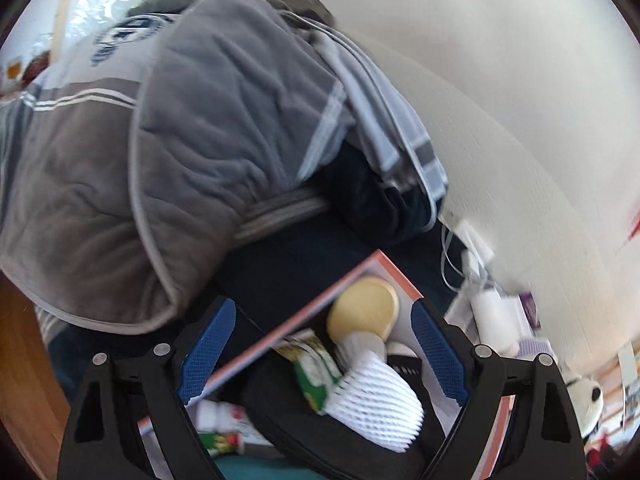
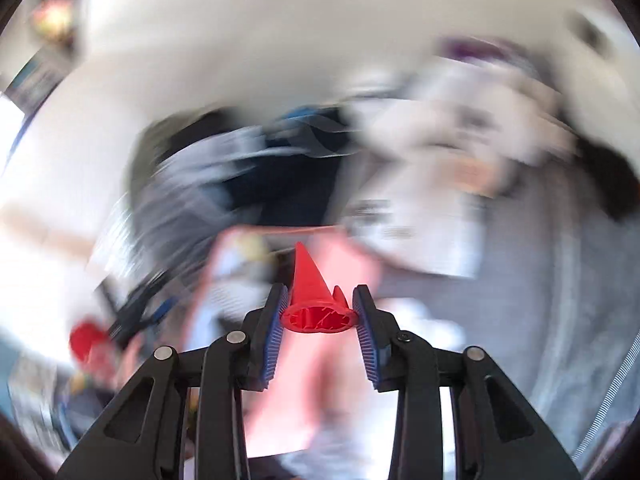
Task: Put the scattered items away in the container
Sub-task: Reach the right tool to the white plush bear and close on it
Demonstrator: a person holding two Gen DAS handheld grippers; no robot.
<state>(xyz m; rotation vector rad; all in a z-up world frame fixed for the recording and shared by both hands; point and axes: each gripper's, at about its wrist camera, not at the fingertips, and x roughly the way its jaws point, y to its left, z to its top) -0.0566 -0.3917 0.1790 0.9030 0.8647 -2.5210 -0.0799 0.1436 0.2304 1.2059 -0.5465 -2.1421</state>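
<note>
In the left wrist view my left gripper (image 1: 320, 350) stands open over an orange-rimmed box (image 1: 360, 268). Inside the box lie a round yellow-capped item in white foam netting (image 1: 376, 392), a green-and-white packet (image 1: 314, 372) and a white bottle with a red label (image 1: 224, 420). Nothing is pinched between its blue pads (image 1: 208, 352). In the right wrist view my right gripper (image 2: 320, 316) is shut on a red plastic cone (image 2: 306, 280), its blue pads pressing the cone's round base, tip pointing away. The scene behind is heavily blurred.
A heap of grey and striped clothes (image 1: 180, 160) lies beyond the box on a dark surface. A white wall (image 1: 500, 80) rises at right, with white cables and small items (image 1: 480, 280) along its foot. A blurred red round thing (image 2: 86, 340) shows at lower left of the right wrist view.
</note>
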